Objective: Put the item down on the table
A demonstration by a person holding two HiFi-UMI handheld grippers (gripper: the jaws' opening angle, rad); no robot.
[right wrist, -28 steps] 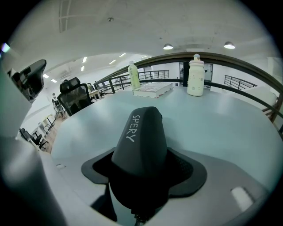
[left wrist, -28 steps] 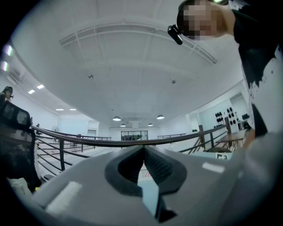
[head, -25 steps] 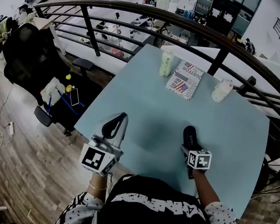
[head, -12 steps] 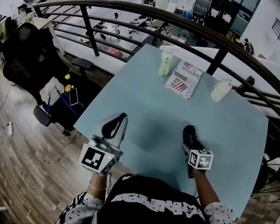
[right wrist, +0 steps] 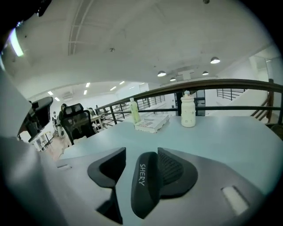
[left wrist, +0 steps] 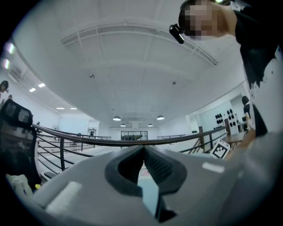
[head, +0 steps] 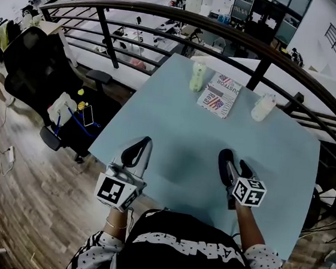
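Change since earlier frame: we see the right gripper (head: pixel 235 165) with its marker cube (head: pixel 249 191) shifted to the person's right, and its jaws now spread; the black case (head: pixel 225 165) has kept its place.
Black case: an oblong dark item lettered "SHERY" (right wrist: pixel 143 185), standing between the right gripper's jaws over the near part of the table (head: pixel 175 120); we cannot tell whether its underside meets the surface.
Right gripper (right wrist: pixel 140 164): released. Its left pad stands clear of the case with a gap between them, while the ribbed right pad lies against the case's side.
Left gripper (head: pixel 137 151): clenched on nothing, jaw tips meeting (left wrist: pixel 143 152), held at the table's near left edge, well apart from the case.
Table (right wrist: pixel 230 137): pale blue top.
Far edge of table: a printed book (head: pixel 220 95) lies flat between a pale green bottle (head: pixel 199 75) on its left and a white bottle (head: pixel 264 107) on its right, both upright.
Surroundings: a dark curved railing (head: pixel 169 13) runs behind the table; a black office chair (head: pixel 37 68) stands to the left.
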